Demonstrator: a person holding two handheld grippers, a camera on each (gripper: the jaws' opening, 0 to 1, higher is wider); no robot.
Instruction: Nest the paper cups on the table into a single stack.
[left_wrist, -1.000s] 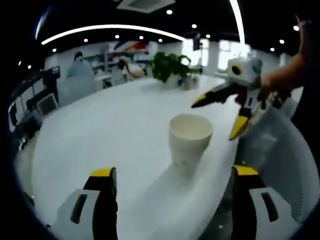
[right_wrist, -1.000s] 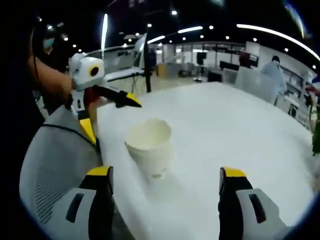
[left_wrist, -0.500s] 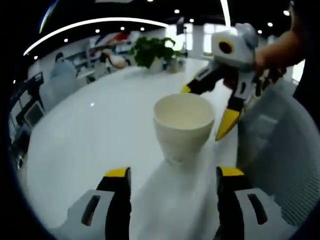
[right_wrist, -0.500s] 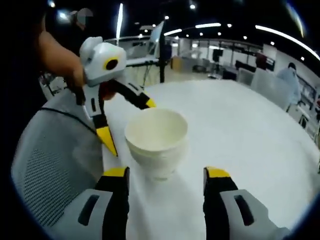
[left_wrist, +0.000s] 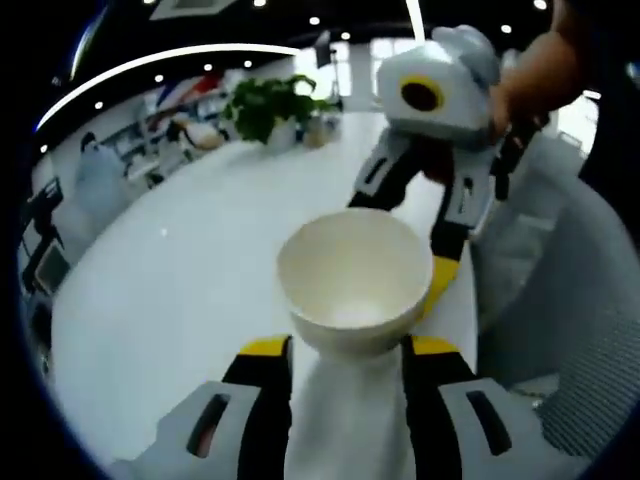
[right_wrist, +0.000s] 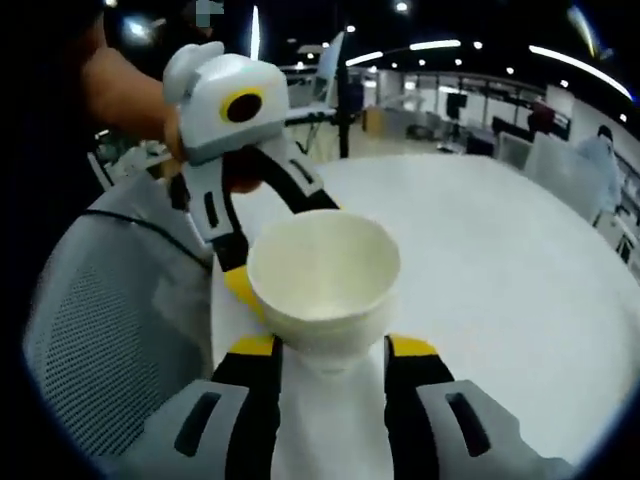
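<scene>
Left gripper view: our left gripper (left_wrist: 345, 350) and right gripper (right_wrist: 328, 350) both flank the paper cup (left_wrist: 354, 280) near the table (left_wrist: 180, 300) edge; contact unclear. We should squeeze gently, avoiding crushing.

A broad, glossy white tabletop (left_wrist: 190, 260) curves away across the room. An off-white paper cup (left_wrist: 352, 280) stands upright near its edge, and a leafy green potted plant (left_wrist: 265, 105) sits at the far end.
</scene>
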